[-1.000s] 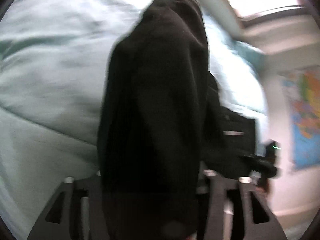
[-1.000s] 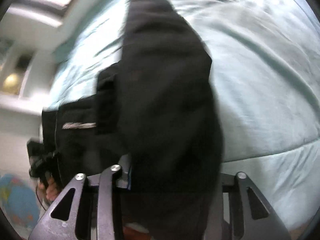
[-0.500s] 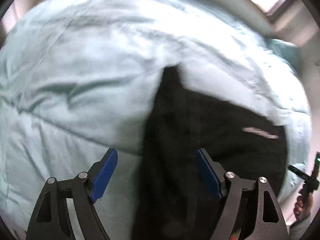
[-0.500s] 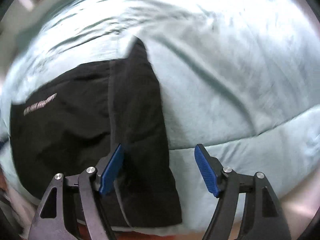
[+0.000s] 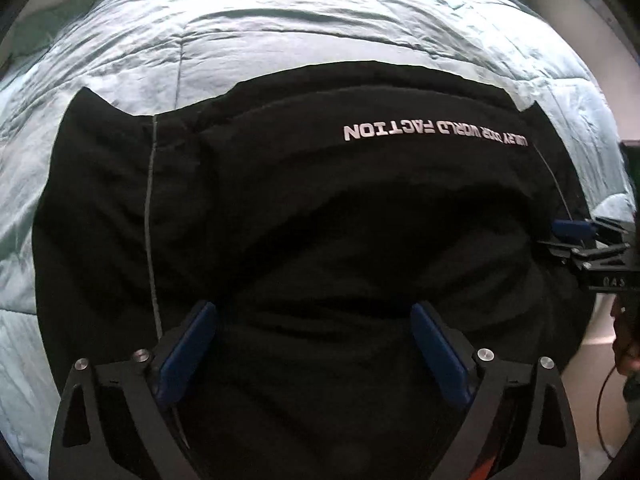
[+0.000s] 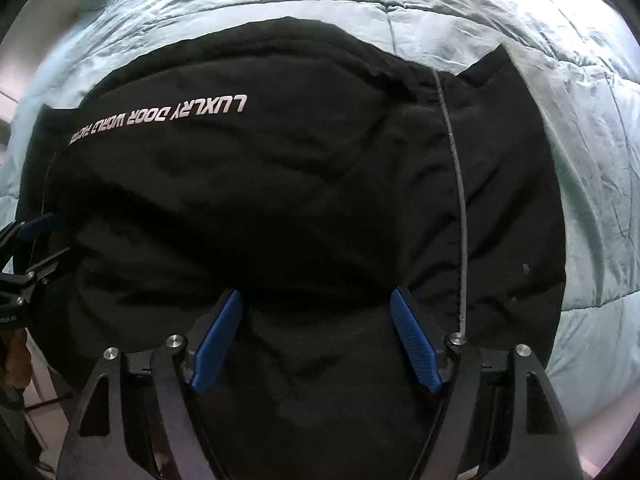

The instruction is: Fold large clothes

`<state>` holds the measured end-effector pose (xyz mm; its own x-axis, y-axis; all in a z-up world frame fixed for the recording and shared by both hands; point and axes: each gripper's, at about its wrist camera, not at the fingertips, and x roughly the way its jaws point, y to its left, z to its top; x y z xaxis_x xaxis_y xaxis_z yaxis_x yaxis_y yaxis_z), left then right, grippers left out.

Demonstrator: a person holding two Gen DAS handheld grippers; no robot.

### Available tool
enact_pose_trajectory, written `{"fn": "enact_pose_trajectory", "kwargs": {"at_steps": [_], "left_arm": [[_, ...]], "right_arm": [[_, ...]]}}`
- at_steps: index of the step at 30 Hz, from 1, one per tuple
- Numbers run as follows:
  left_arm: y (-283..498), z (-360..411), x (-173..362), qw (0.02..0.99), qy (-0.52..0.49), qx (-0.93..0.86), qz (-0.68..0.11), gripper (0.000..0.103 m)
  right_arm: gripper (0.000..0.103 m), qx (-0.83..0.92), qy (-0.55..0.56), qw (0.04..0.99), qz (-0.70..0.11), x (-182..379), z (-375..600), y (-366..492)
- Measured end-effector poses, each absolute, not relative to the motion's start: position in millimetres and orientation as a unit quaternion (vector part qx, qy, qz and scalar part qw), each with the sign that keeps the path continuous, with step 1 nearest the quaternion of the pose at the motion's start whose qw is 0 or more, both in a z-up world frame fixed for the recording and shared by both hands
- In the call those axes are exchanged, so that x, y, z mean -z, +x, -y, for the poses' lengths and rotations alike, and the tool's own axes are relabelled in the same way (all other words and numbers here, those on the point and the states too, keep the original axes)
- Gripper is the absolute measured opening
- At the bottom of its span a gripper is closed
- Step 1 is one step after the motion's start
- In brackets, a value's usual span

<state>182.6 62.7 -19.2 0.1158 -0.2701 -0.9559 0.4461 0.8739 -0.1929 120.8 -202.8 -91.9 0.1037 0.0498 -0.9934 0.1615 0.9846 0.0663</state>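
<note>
A large black garment with white lettering lies spread on a pale green quilt. It fills the right wrist view too. A grey seam line runs down each side of it. My left gripper is open, its blue pads wide apart just above the garment's near edge. My right gripper is open in the same way above the near edge. Each gripper shows at the edge of the other's view, the right one and the left one.
The quilt covers a bed that extends beyond the garment on all far sides. A pale wall and floor strip lie off the bed's right edge. A hand holds the right gripper there.
One second ago both grippers held the garment lifted and hanging. They let go and opened. The garment now lies flat on the quilt with both grippers above its near edge.
</note>
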Motion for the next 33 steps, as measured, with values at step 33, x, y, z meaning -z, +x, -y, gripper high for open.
{"fn": "enact_pose_trajectory", "kwargs": {"at_steps": [33], "left_arm": [[152,-53,-284,0.896,0.058,0.224,-0.379,0.091]], "right_arm": [[0.078,0.078,0.097,0.846,-0.518,-163,151,123]]}}
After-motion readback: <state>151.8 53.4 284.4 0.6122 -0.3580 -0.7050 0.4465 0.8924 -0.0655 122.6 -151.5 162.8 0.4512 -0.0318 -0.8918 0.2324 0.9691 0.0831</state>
